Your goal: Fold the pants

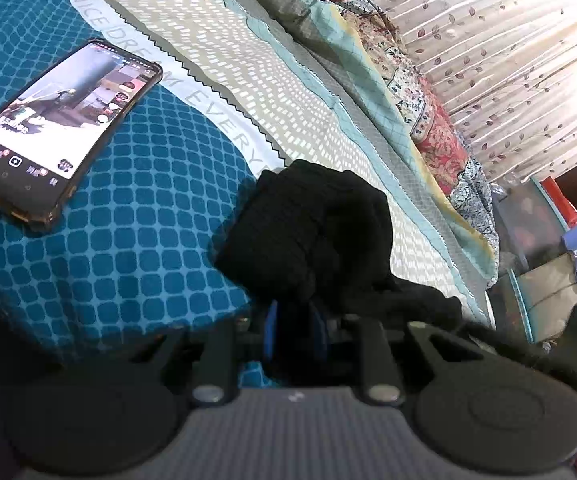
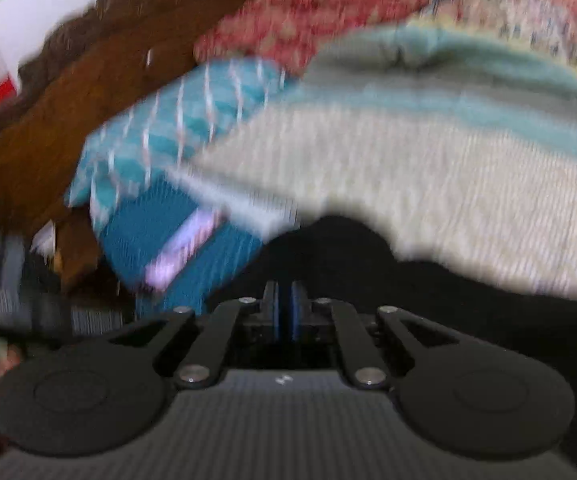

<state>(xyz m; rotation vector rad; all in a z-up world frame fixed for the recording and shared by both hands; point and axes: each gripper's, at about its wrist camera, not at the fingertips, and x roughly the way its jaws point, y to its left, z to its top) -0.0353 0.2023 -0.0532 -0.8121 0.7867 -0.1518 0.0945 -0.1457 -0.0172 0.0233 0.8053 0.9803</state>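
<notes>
Black pants (image 1: 312, 232) sit bunched on the bed, straddling the edge where the teal grid-pattern cover (image 1: 128, 240) meets the beige woven blanket (image 1: 248, 80). Left wrist view is sharp: left hand-held gripper (image 1: 294, 320) is clenched on a fold of the black fabric, blue pads (image 1: 272, 320) pressed into it, the bunch rising just ahead of the fingers and more of it trailing off to the right along the bed edge. Only this view shows the smartphone (image 1: 60, 132), screen lit, lying flat on the teal cover well apart from the pants on the left, plus the white strip with printed lettering (image 1: 192, 96) between cover and blanket, the floral quilt (image 1: 428, 112) at the far side of the bed, and the leaf-print curtain (image 1: 508, 60) behind. Right wrist view is heavily motion-blurred: right hand-held gripper (image 2: 286, 312) has its blue pads nearly together, only a thin slit between them; black pants fabric (image 2: 348, 260) lies directly ahead and beneath, but cannot tell whether any cloth is pinched in the slit. This view alone shows the brown wooden headboard (image 2: 88, 92) with scalloped top and a light teal pillow (image 2: 176, 128) against it; the beige blanket (image 2: 448, 208) fills the right side.
</notes>
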